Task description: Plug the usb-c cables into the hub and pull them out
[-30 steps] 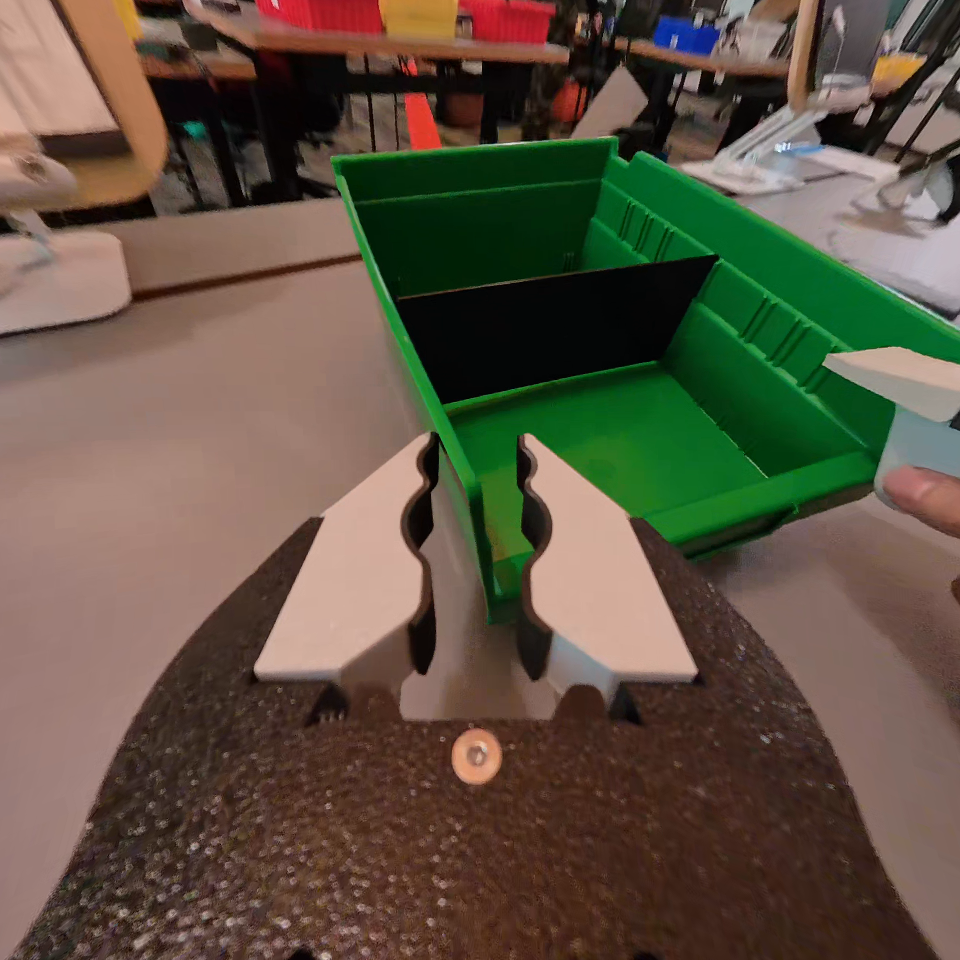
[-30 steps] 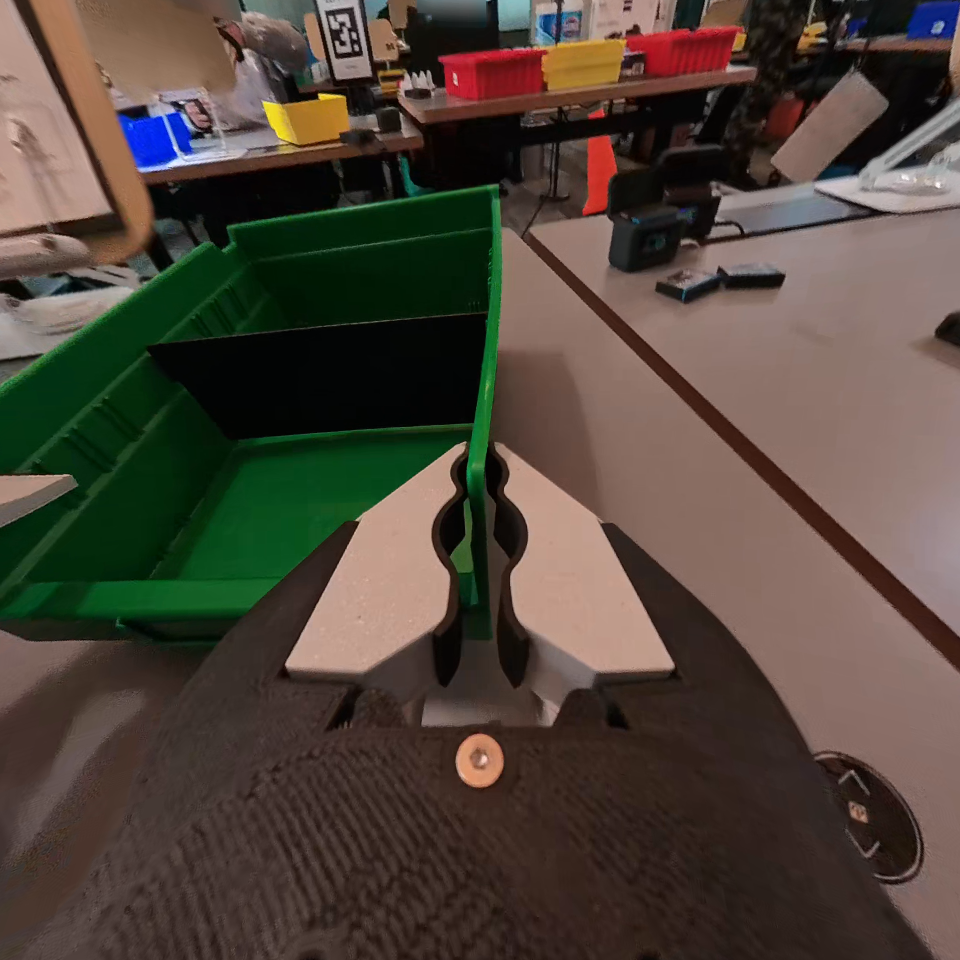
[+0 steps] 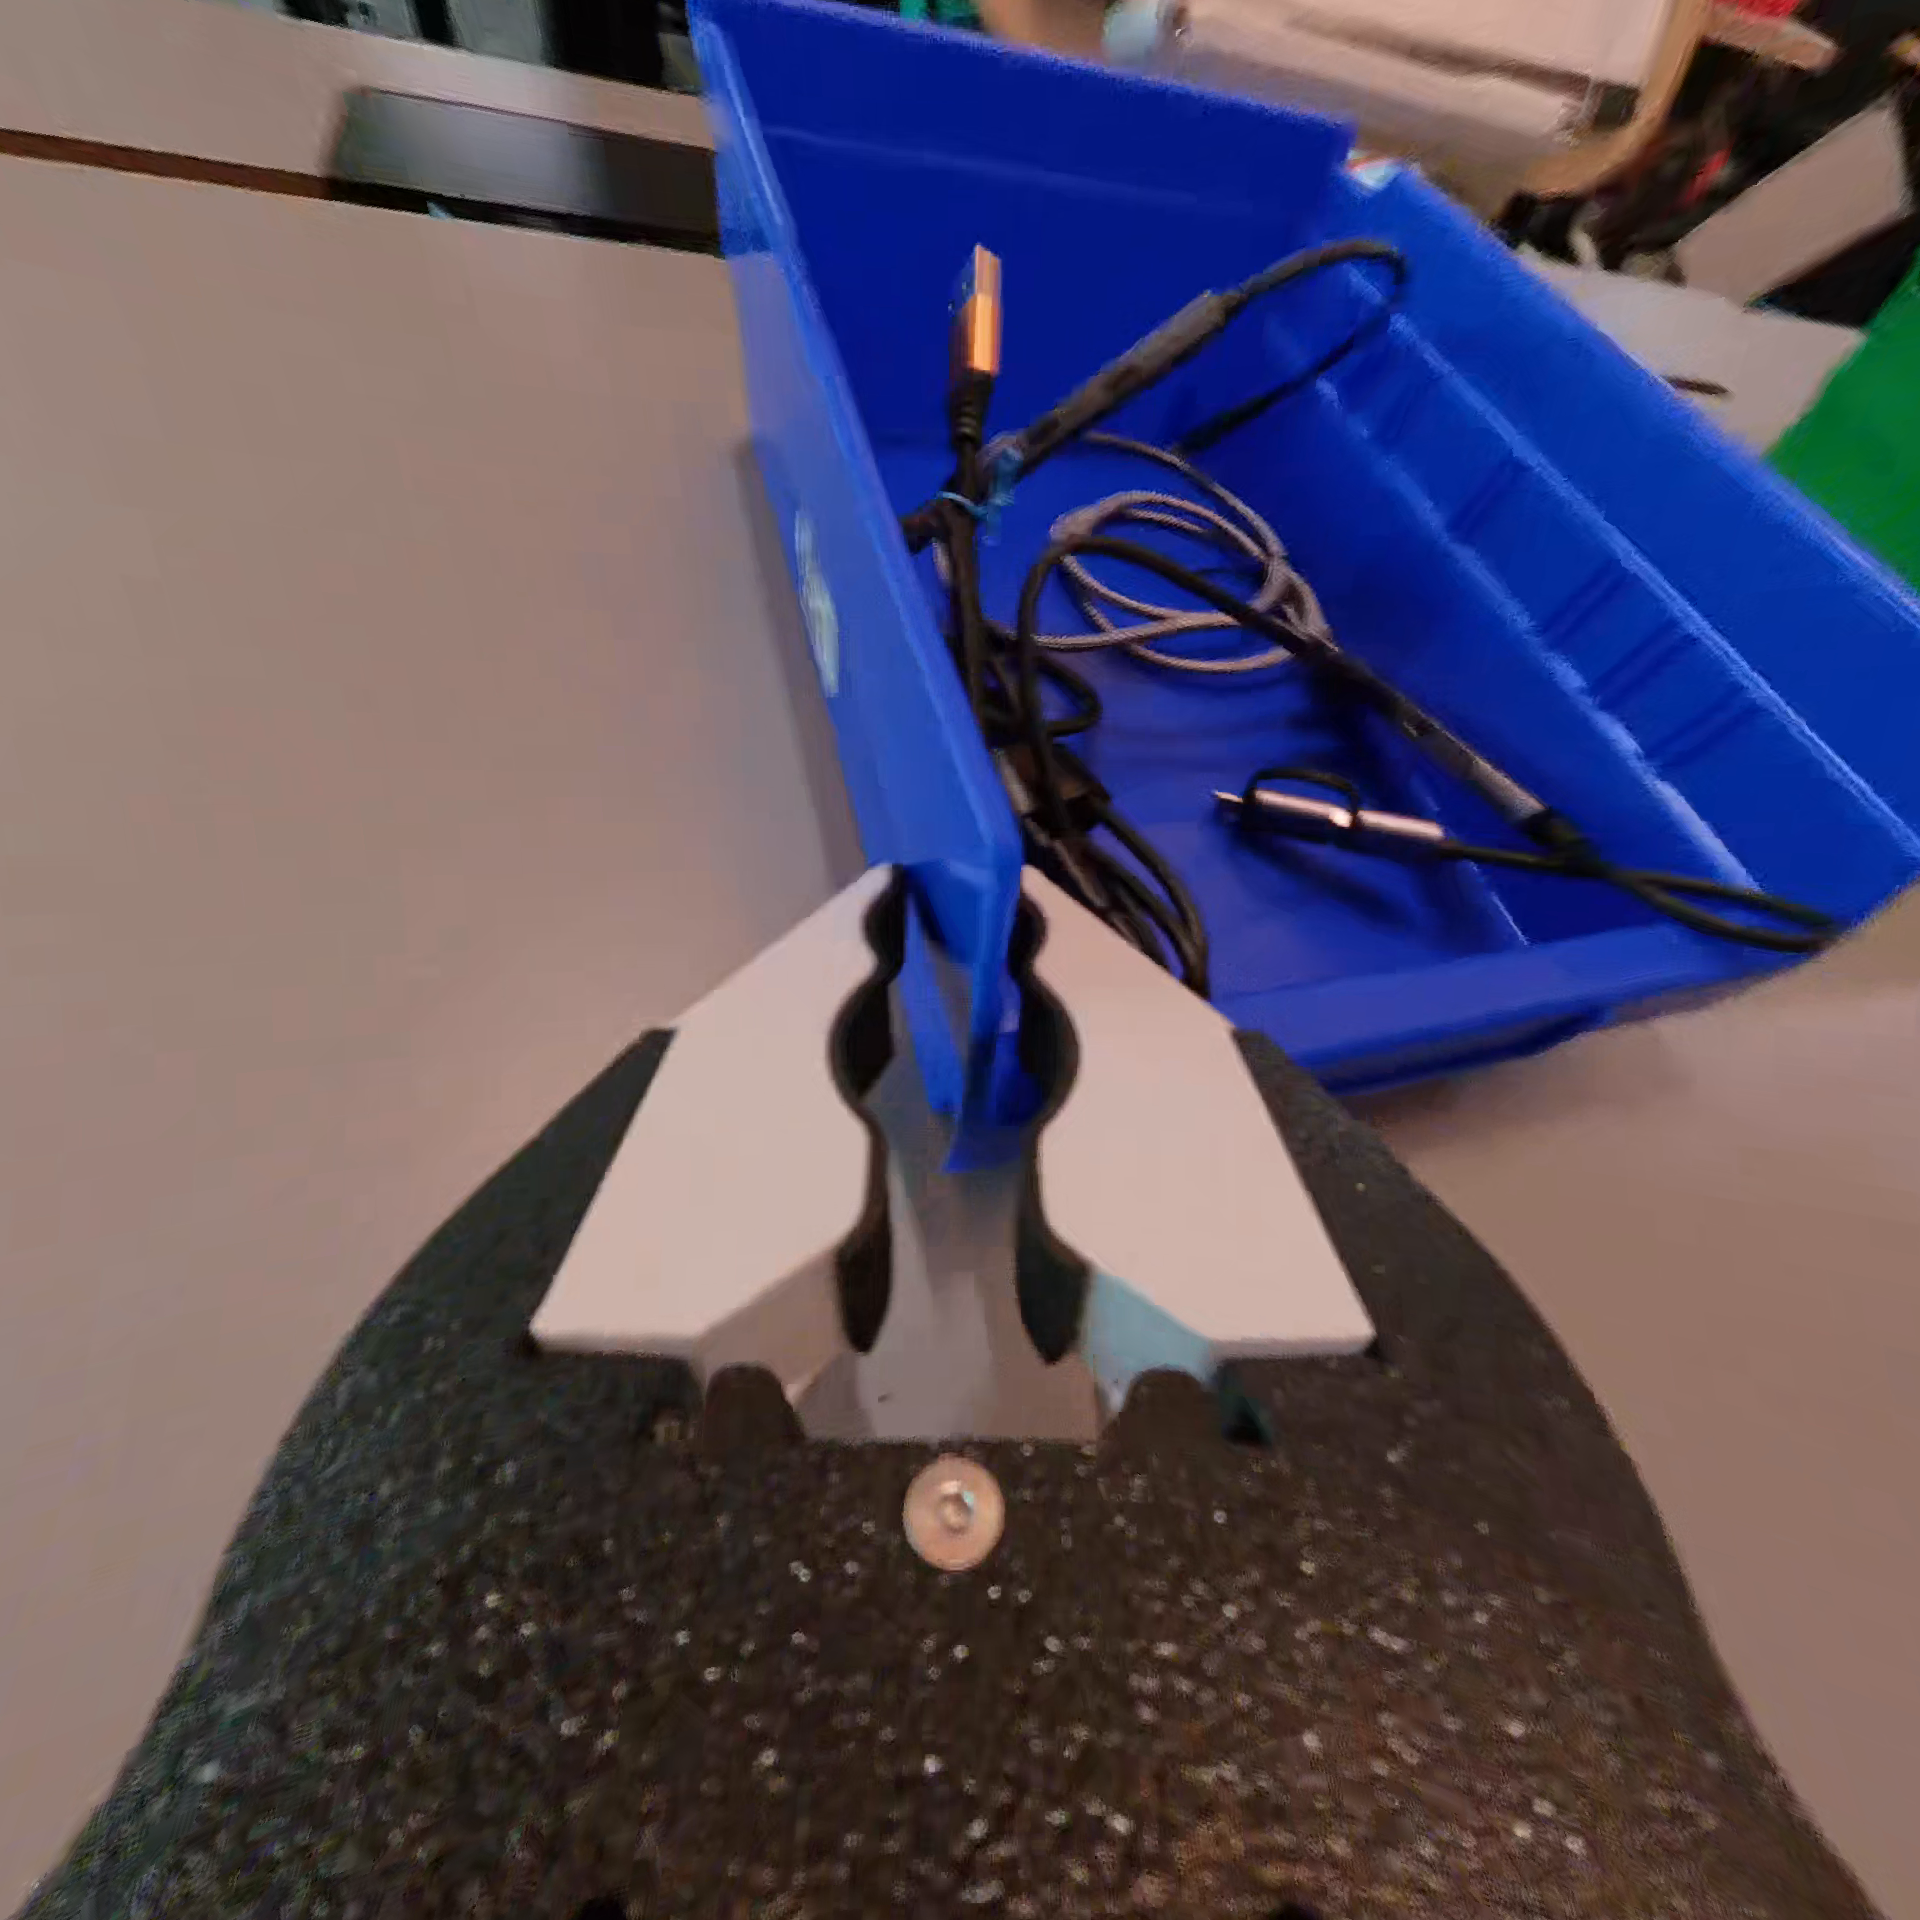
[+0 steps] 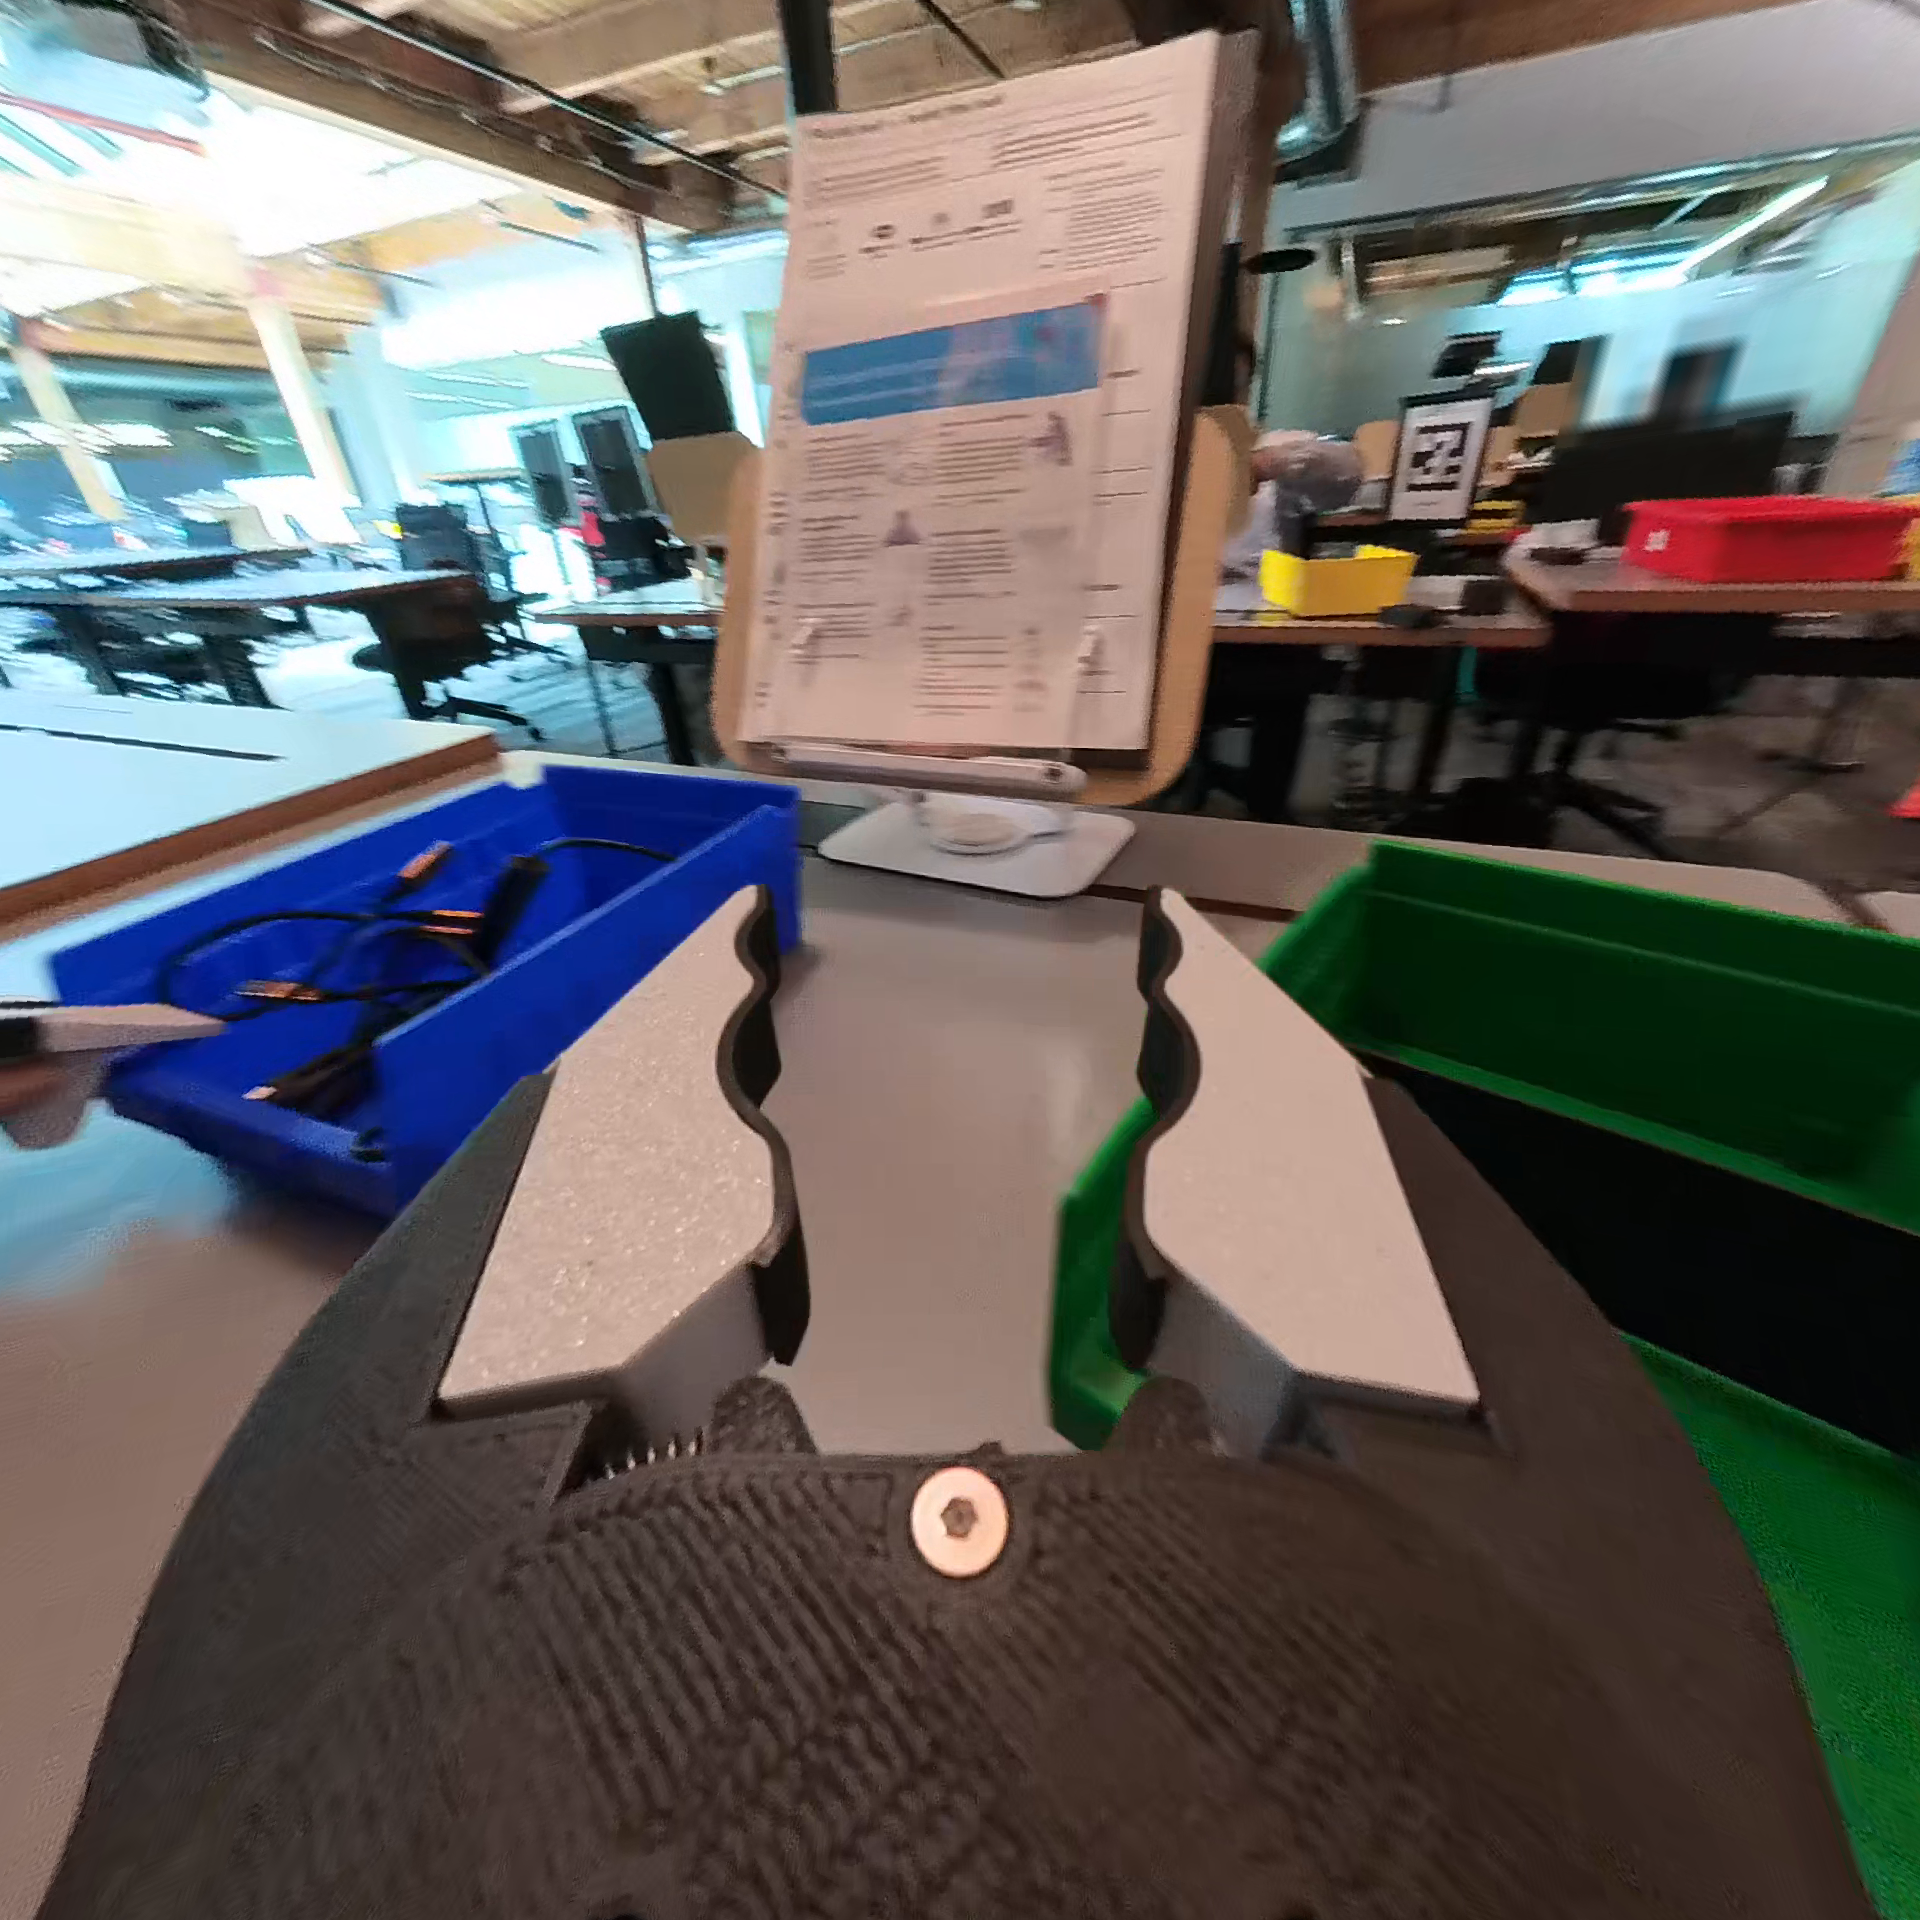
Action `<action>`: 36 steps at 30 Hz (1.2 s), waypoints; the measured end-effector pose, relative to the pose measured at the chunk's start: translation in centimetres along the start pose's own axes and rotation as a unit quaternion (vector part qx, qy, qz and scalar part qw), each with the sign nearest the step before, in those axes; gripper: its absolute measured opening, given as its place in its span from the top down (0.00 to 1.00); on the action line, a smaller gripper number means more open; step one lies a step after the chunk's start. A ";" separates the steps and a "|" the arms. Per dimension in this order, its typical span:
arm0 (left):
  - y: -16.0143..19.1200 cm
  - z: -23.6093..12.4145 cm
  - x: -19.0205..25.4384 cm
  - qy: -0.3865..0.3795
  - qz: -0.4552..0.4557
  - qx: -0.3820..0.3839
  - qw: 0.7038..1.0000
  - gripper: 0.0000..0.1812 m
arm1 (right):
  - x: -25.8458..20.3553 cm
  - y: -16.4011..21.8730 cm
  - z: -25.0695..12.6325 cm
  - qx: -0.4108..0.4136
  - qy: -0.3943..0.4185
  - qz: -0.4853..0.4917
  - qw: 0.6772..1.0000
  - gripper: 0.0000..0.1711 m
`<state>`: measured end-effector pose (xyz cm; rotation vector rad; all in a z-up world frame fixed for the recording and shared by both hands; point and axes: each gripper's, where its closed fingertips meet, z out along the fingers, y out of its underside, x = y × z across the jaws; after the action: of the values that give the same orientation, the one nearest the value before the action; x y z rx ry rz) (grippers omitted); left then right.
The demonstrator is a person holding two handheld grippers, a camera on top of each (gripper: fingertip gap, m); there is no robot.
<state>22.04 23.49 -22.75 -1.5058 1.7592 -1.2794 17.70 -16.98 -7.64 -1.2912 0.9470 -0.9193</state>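
The left gripper [image 3: 956,935] is clamped on the near corner of the blue bin [image 3: 1621,540], its two grey fingers [image 3: 748,1122] pinching the bin's side wall between them. The bin sits tilted on the grey table [image 3: 364,623], and the picture is a little smeared.

Inside the blue bin lies a tangle of black cables [image 3: 1049,748], bunched against the wall that the gripper holds, just beyond its fingertips. One plug with an orange-copper shell [image 3: 979,312] sticks up from that bunch near the bin's far end. A grey braided cable [image 3: 1174,582] is coiled in the middle of the bin floor, and a small dark connector [image 3: 1320,816] lies flat on the floor toward the bin's front lip. Another black lead arcs along the bin's far wall. I cannot pick out a hub among them.

The right gripper [image 4: 956,925] holds nothing and its jaws stand wide apart over bare table, between the blue bin on one side and a green bin [image 4: 1621,966] on the other. The green bin's near corner sits just beside the gripper's right finger. Beyond the blue bin's far end stands a document stand [image 4: 966,436] carrying printed sheets.
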 end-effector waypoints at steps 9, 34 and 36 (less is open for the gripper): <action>-0.9 -1.4 -5.5 -0.106 0.058 -0.007 0.993 0.98 | -5.1 1.5 3.5 -0.001 -0.079 0.069 0.994 0.67; -10.4 -6.7 -14.3 -0.159 0.327 -0.175 0.915 0.68 | -7.9 4.1 6.7 -0.040 -0.121 0.088 0.988 0.69; -11.1 -4.2 -12.2 -0.136 0.430 -0.185 0.873 0.67 | -8.7 4.3 6.9 -0.047 -0.129 0.075 0.988 0.69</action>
<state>27.21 36.92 -13.60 -0.7927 2.1573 -0.2773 21.18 -6.17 -11.20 -1.3601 0.8778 -0.5808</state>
